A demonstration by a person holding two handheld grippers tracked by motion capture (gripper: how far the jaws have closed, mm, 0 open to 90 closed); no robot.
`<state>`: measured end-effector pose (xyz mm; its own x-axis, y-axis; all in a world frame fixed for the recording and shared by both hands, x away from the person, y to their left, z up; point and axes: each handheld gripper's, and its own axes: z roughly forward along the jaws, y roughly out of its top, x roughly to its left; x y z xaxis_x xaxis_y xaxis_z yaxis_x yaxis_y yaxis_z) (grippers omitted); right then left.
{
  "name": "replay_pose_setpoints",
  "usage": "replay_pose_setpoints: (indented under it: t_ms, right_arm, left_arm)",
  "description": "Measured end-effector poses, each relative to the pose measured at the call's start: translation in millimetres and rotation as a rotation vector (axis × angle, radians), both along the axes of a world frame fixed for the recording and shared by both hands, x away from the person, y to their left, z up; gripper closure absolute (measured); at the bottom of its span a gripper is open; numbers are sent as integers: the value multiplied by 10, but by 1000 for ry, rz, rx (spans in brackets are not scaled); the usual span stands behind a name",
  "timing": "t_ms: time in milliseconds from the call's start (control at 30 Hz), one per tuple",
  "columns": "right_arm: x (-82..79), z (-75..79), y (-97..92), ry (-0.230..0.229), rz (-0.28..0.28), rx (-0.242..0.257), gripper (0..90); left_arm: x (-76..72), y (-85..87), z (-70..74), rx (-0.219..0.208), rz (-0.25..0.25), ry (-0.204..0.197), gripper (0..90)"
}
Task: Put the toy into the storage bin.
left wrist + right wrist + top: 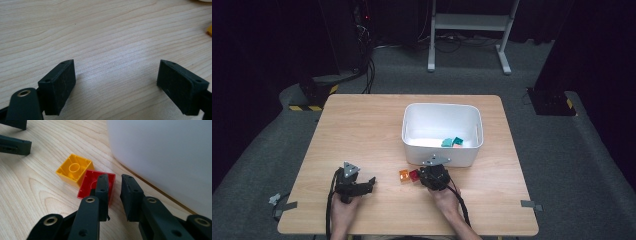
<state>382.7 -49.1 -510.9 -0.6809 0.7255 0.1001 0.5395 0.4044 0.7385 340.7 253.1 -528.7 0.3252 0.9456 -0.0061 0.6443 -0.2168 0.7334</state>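
We are at the pick-up step: the right gripper (114, 195) stands over the red block (87, 185), which lies on the table (362, 125) just in front of the white bin (442, 131), touching the yellow block (74, 168) on its far side from the bin. One jaw sits inside the red block's open hollow and the other outside its wall on the bin side, with the gap between them narrow. We cannot tell whether the pads already press on that wall, so we judge the grip as not yet sure. The next move, as we read it, calls for a firm pinch on the wall, then a lift over the bin's rim, where a teal block (446, 142) and others lie already. The right hand (446, 197) reaches forward toward the bin, gripper tilted down. The left gripper (117, 82) rests low over bare wood, well away from the bin, jaws wide apart and holding nothing.
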Motion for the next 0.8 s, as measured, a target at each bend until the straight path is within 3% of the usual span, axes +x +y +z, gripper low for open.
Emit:
replay_pose_setpoints:
  t_ms: [433, 800]
  right_arm:
    - [-20, -11, -48, -9, 12, -17, 873]
    - [-34, 21, -82, -16, 18, -13, 878]
  left_arm:
    - [0, -1, 0, -1, 1, 1, 154]
    - [0, 0, 0, 0, 0, 0, 154]
